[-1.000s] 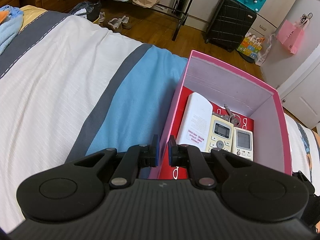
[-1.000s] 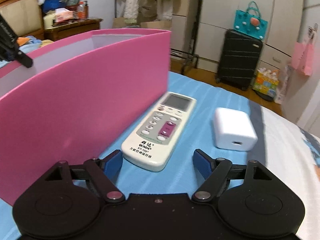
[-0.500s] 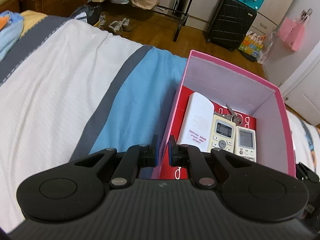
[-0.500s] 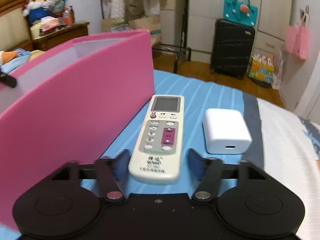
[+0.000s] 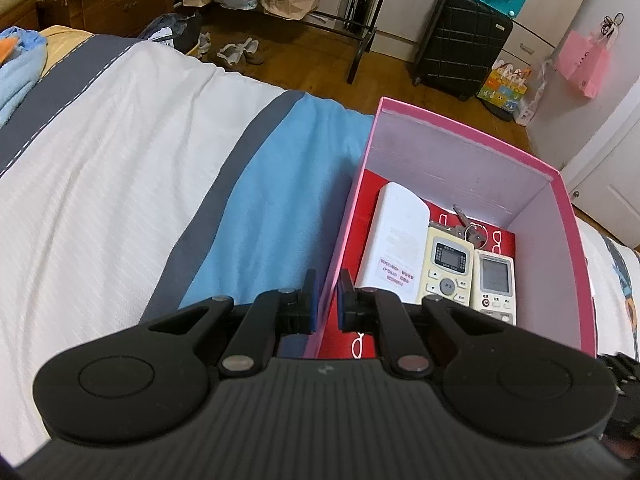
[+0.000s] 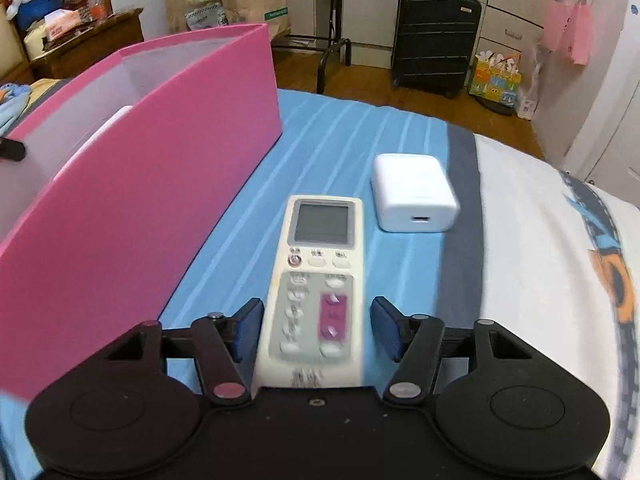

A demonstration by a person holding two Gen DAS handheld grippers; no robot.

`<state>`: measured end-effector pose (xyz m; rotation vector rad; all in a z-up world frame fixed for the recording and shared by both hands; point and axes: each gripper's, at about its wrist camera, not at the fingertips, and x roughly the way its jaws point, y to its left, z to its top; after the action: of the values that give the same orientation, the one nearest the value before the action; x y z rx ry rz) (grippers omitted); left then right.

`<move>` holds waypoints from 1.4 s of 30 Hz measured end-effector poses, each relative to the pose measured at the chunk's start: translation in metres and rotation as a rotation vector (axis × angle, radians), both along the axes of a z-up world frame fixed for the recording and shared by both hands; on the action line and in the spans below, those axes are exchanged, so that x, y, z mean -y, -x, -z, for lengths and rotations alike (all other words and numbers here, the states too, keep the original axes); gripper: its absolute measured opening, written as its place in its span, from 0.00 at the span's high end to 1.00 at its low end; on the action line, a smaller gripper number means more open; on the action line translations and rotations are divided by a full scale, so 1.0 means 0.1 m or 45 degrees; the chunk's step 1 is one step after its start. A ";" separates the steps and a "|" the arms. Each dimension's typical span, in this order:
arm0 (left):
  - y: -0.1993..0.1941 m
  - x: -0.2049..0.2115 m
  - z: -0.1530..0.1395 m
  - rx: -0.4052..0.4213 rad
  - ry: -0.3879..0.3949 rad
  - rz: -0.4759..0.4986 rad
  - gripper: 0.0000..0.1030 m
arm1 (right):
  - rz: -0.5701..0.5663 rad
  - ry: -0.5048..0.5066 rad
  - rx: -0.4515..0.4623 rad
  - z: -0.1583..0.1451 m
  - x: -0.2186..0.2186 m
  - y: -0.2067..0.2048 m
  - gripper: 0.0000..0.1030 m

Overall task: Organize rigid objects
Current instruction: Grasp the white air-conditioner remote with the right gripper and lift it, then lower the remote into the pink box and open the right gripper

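While the pink box (image 5: pixel 472 152) sits on a striped bed (image 5: pixel 120 168), both grippers work near its sides.

Left gripper (image 5: pixel 325 300) has narrow fingers pinching the box's near left wall; a white pack (image 5: pixel 394 236), two small remotes (image 5: pixel 446 268) and keys (image 5: pixel 466 226) lie inside. Right gripper (image 6: pixel 316 330) has wide fingers on both sides of the big remote (image 6: pixel 316 280), not squeezing it, just beside the box's outer wall (image 6: pixel 140 200). A white charger (image 6: pixel 414 198) lies near, with open blue sheet past it. A black suitcase (image 6: pixel 434 32) stands on the wood floor.
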<state>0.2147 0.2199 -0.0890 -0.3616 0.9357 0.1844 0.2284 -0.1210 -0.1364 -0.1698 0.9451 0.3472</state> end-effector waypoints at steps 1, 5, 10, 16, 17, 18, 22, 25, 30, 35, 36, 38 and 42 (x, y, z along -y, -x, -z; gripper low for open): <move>0.00 -0.01 0.00 -0.001 0.008 -0.004 0.92 | -0.008 0.008 0.039 0.05 -0.04 -0.01 0.34; 0.00 -0.02 0.00 -0.003 0.007 -0.005 0.92 | -0.039 0.035 0.125 0.07 -0.10 0.03 0.44; 0.01 -0.05 -0.02 -0.001 0.025 -0.004 0.92 | 0.040 -0.017 0.186 -0.08 0.05 0.16 0.44; 0.00 -0.05 -0.01 -0.003 0.029 -0.007 0.92 | 0.187 -0.223 0.285 -0.34 0.28 0.28 0.44; 0.00 -0.06 -0.01 -0.003 0.032 -0.008 0.92 | 0.198 -0.256 0.310 -0.39 0.30 0.31 0.44; 0.01 -0.06 -0.01 -0.002 0.034 -0.007 0.92 | 0.202 -0.288 0.336 -0.44 0.31 0.34 0.44; 0.02 -0.09 0.00 0.013 0.066 -0.004 0.92 | 0.134 -0.470 0.448 -0.84 0.23 0.52 0.44; 0.02 -0.15 0.01 0.025 0.110 -0.007 0.93 | 0.018 -0.582 0.463 -1.17 -0.01 0.65 0.44; 0.04 -0.21 0.04 0.038 0.177 -0.014 0.93 | -0.125 -0.797 -0.020 -1.33 -0.69 0.26 0.44; 0.04 -0.27 0.06 0.043 0.223 -0.027 0.92 | -0.089 -0.628 -0.221 -0.96 -1.22 -0.06 0.44; 0.04 -0.27 0.07 0.045 0.224 -0.026 0.92 | -0.079 -0.613 -0.268 -0.86 -1.30 -0.13 0.44; 0.03 -0.27 0.07 0.047 0.227 -0.023 0.92 | -0.115 -0.589 -0.336 -0.72 -1.46 -0.15 0.44; 0.04 -0.31 0.09 0.051 0.251 -0.024 0.92 | -0.107 -0.509 -0.402 -0.55 -1.72 -0.19 0.44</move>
<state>0.2107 0.2509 -0.0983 -0.5542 0.9138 0.1015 0.2475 0.0512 -0.0819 0.2176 1.1598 0.6456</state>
